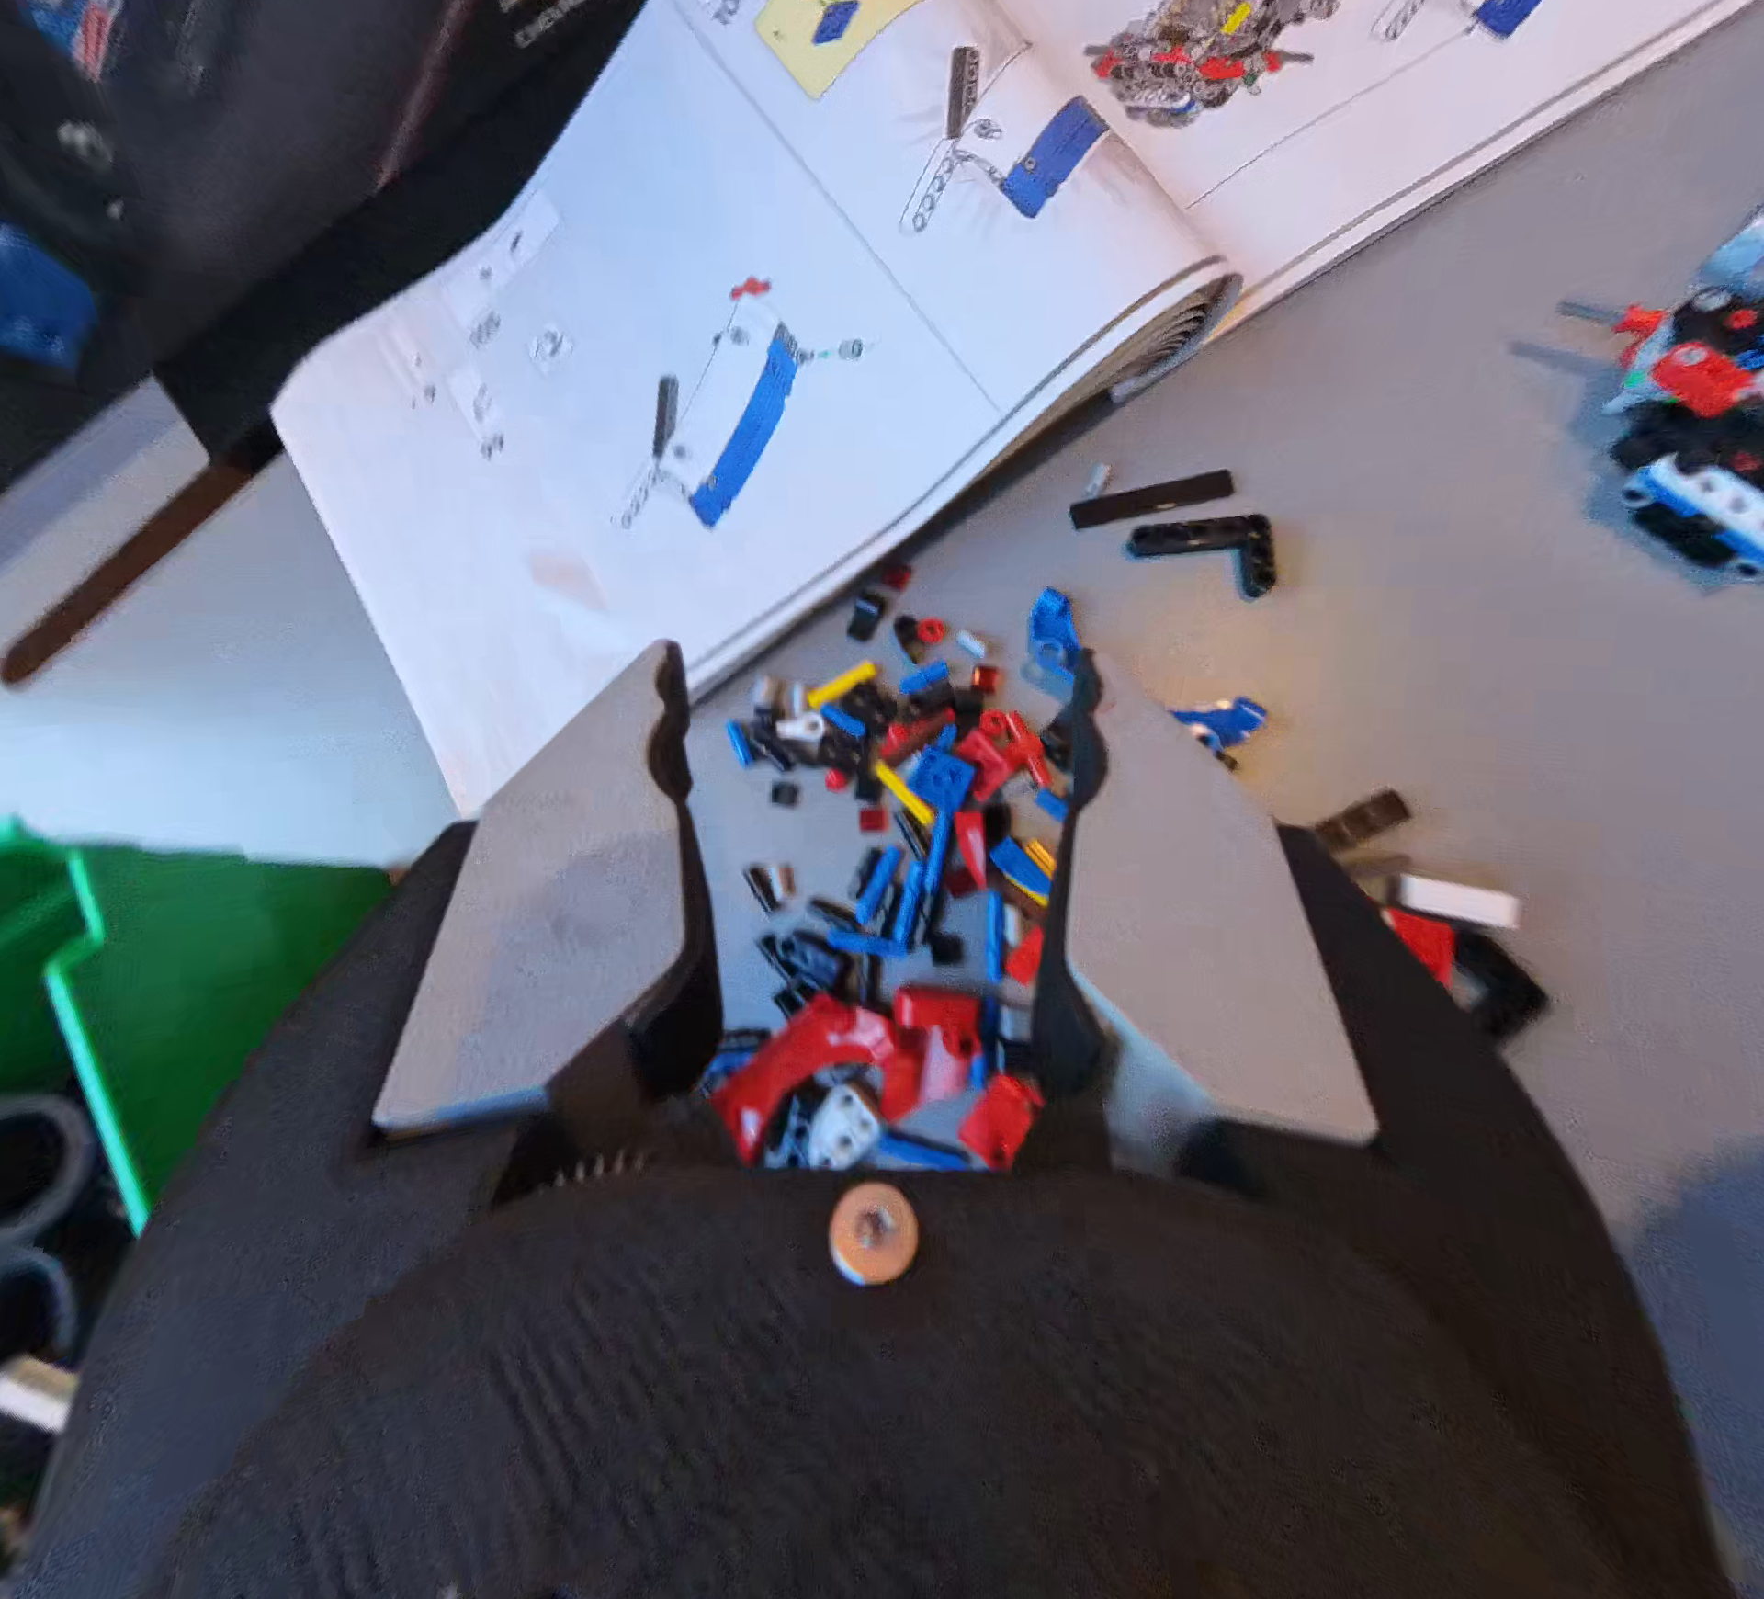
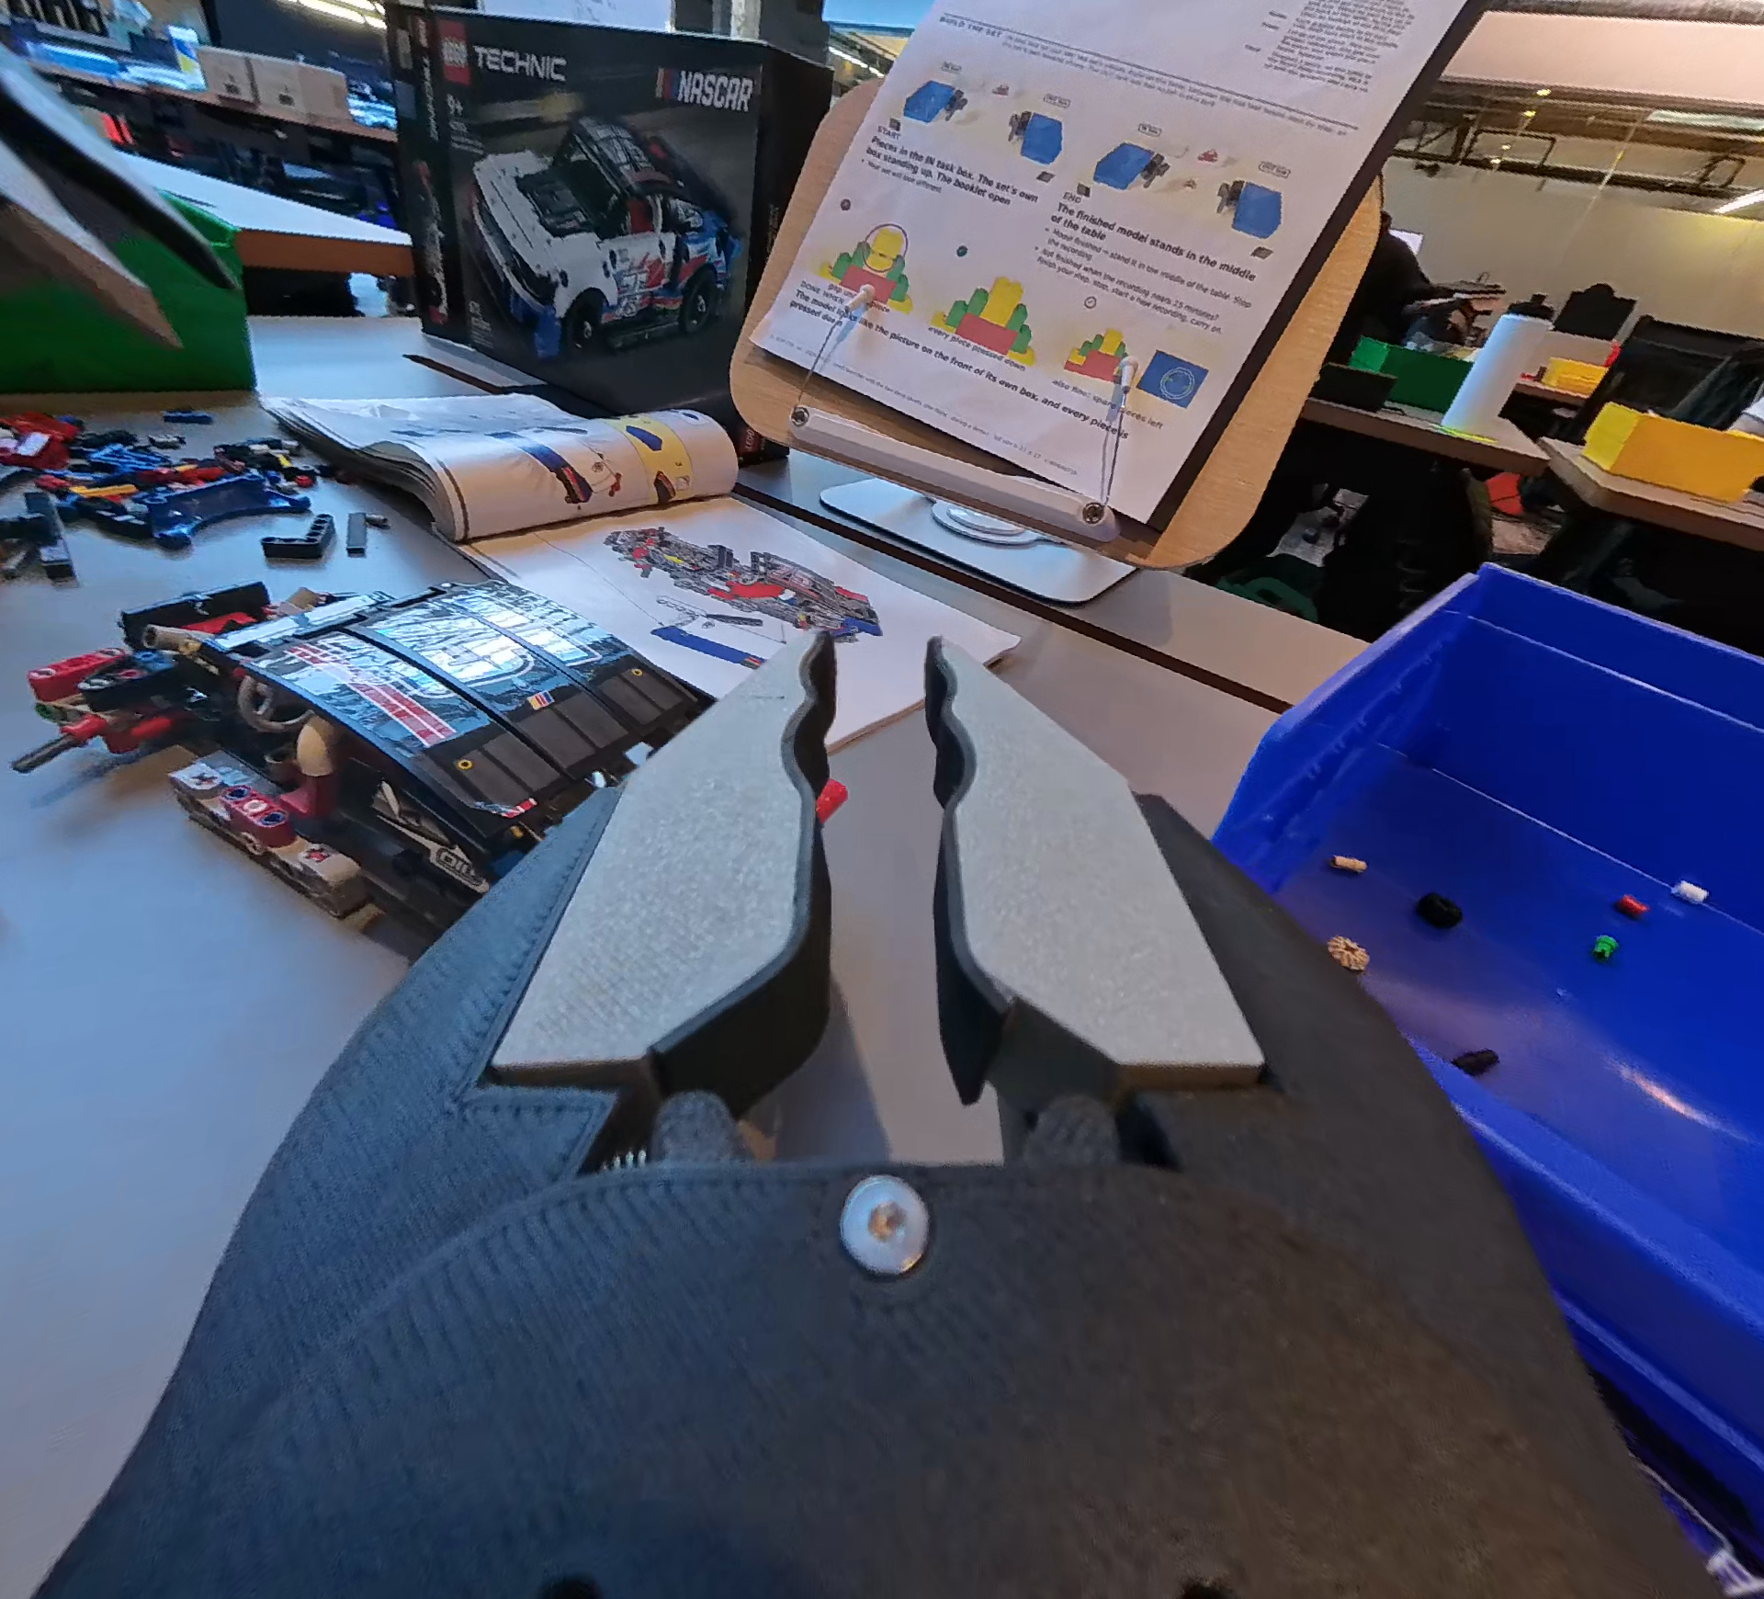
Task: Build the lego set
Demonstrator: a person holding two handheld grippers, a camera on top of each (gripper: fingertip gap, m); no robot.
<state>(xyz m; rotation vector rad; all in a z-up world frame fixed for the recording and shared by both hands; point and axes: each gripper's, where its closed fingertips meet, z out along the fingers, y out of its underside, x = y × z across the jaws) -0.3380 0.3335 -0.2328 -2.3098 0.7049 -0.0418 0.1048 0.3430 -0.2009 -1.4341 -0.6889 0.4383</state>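
My left gripper [image 1: 878,684] is open and empty, hovering over a pile of small loose red, blue, black and yellow Lego pieces [image 1: 916,837] on the grey table. The open instruction booklet [image 1: 764,264] lies just beyond the pile. The partly built car [image 2: 382,722], with a black stickered roof, lies on the table left of my right gripper [image 2: 878,675]. The right gripper is empty, its jaws a narrow gap apart, low over the table. The car also shows in the left wrist view [image 1: 1699,446] at the far right. The booklet [image 2: 535,455] lies behind the car.
A blue bin [image 2: 1336,742] holding a few tiny pieces stands right of my right gripper. The set's box [image 2: 592,197] and a stand with an instruction sheet [image 2: 1098,216] are at the back. A green bin [image 1: 143,961] sits at the left. A black L-shaped beam [image 1: 1212,546] lies near the booklet. Across from one pair of fingers to the other is roughly 45 cm.
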